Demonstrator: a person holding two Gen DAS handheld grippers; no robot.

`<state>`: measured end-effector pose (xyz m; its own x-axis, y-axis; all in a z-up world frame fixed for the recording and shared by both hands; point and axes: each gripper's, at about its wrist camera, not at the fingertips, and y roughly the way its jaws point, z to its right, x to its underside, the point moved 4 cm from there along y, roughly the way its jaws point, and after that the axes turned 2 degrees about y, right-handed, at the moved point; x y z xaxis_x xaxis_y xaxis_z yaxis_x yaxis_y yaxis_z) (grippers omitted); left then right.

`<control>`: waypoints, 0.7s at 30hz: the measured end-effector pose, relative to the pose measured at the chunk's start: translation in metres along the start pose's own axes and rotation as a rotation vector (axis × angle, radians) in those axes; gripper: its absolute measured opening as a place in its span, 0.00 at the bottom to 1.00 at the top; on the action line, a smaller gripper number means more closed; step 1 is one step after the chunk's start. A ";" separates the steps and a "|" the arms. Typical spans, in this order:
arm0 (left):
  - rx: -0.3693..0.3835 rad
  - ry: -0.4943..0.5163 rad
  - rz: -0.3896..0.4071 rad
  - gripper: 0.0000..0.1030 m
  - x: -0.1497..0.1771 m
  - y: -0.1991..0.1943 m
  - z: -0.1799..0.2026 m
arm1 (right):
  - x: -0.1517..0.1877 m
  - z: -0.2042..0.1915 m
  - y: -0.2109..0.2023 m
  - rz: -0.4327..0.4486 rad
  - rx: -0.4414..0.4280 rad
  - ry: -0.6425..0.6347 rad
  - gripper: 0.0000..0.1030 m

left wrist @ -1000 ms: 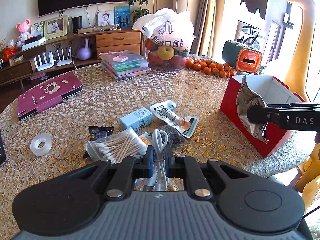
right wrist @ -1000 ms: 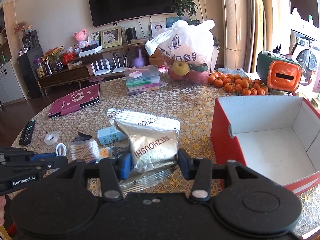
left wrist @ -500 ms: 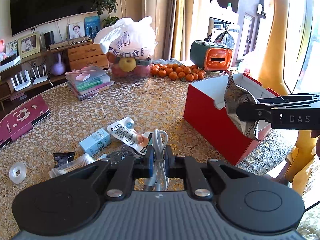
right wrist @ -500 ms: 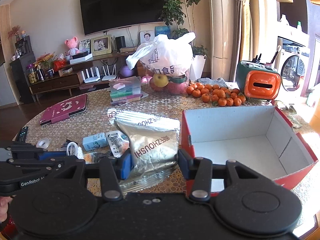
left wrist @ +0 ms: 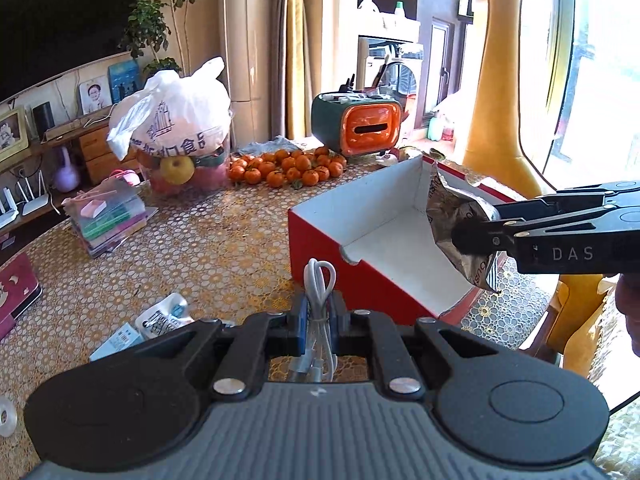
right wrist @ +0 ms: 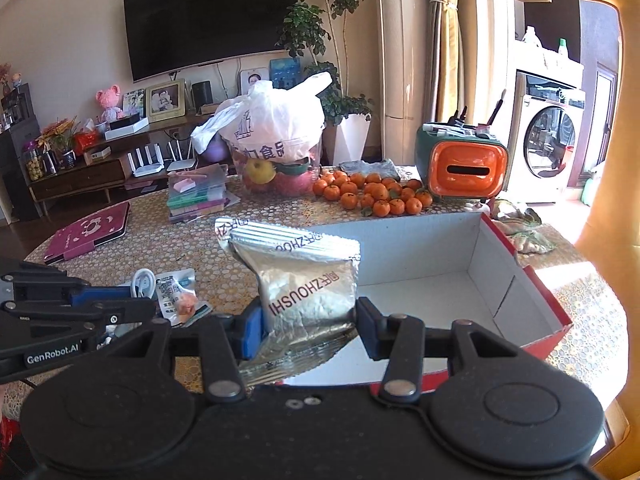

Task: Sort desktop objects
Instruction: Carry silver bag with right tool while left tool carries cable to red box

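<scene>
1. The left hand-held gripper (left wrist: 319, 312) is clenching a coiled white cable (left wrist: 319, 280), whose loop is sticking up between the blue pads, just in front of the near red wall of the box.
2. The right hand-held gripper (right wrist: 308, 326) is grasping a silver foil packet (right wrist: 306, 280) by its lower part; the packet is standing upright between the pads, its printed lettering upside down.
3. In the left wrist view the same packet (left wrist: 460, 232) is hanging over the right end of the open red cardboard box (left wrist: 360, 280), above its white inside.
4. The box (right wrist: 532, 292) is sitting on the desk (left wrist: 208, 248), which is covered with a gold honeycomb-patterned cloth, and nothing is showing inside it.
5. A printed white sachet (right wrist: 176, 292) and a small light-blue carton (left wrist: 116, 340) are lying on the desk to the left of the box, near the left hand-held gripper.
6. Farther back, a heap of tangerines (right wrist: 372, 194), a white plastic bag over a tub of fruit (right wrist: 276, 136) and an orange-and-green tissue box (right wrist: 460, 168) are standing along the desk's far side.
7. A stack of coloured folders (right wrist: 196, 194) and a maroon case (right wrist: 88, 236) are lying towards the left of the desk.
</scene>
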<state>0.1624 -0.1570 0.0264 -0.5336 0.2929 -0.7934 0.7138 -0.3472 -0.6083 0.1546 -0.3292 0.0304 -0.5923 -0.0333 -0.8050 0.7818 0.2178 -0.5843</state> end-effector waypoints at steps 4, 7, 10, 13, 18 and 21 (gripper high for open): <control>0.030 0.030 0.005 0.09 -0.013 0.010 0.017 | -0.002 0.018 -0.002 0.004 0.026 0.005 0.45; 0.057 0.041 -0.002 0.09 -0.021 0.020 0.029 | -0.004 0.031 -0.002 0.005 0.047 0.008 0.45; 0.086 0.053 -0.006 0.09 -0.029 0.029 0.042 | -0.005 0.045 -0.001 0.000 0.061 0.012 0.45; 0.109 0.074 -0.012 0.09 -0.035 0.039 0.055 | -0.007 0.058 0.001 -0.006 0.074 0.014 0.45; 0.138 0.104 -0.024 0.09 -0.044 0.058 0.074 | -0.009 0.076 0.008 -0.019 0.099 0.011 0.45; 0.148 0.112 -0.043 0.09 -0.047 0.072 0.080 | -0.010 0.085 0.014 -0.028 0.109 0.014 0.45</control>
<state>0.2027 -0.2672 0.0179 -0.5022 0.4051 -0.7640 0.6128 -0.4567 -0.6449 0.1875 -0.4087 0.0214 -0.6166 -0.0238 -0.7869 0.7807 0.1099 -0.6151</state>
